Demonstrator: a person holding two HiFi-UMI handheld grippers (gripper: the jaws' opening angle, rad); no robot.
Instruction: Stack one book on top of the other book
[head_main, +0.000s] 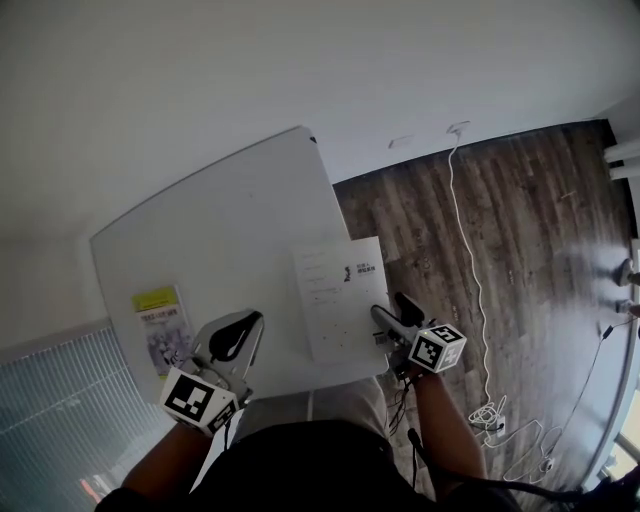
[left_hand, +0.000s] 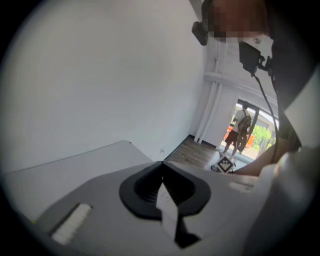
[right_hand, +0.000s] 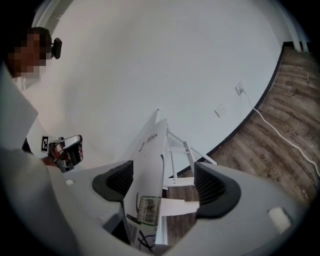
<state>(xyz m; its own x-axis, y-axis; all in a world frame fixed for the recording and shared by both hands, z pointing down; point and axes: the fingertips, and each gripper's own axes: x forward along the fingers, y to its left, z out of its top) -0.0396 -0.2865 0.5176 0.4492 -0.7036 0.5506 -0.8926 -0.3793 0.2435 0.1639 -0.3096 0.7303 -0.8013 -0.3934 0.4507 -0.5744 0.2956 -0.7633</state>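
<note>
A white book (head_main: 338, 298) lies on the white table (head_main: 230, 230), its right side reaching past the table's right edge. My right gripper (head_main: 392, 306) is at that book's near right corner. In the right gripper view the white book (right_hand: 150, 160) stands edge-on between the wide jaws of my right gripper (right_hand: 162, 170), close to the left pad (right_hand: 114, 182) and well clear of the right pad (right_hand: 212, 187). A second book (head_main: 160, 325) with a yellow top lies near the table's left edge. My left gripper (head_main: 252, 320) hovers between the two books, its tips together (left_hand: 162, 164), holding nothing I can see.
Dark wooden floor (head_main: 520, 230) lies right of the table, with a white cable (head_main: 465, 260) running to a tangle by my right arm. The table's white frame (right_hand: 177, 150) shows under the book. A person (left_hand: 240, 131) stands in a far doorway.
</note>
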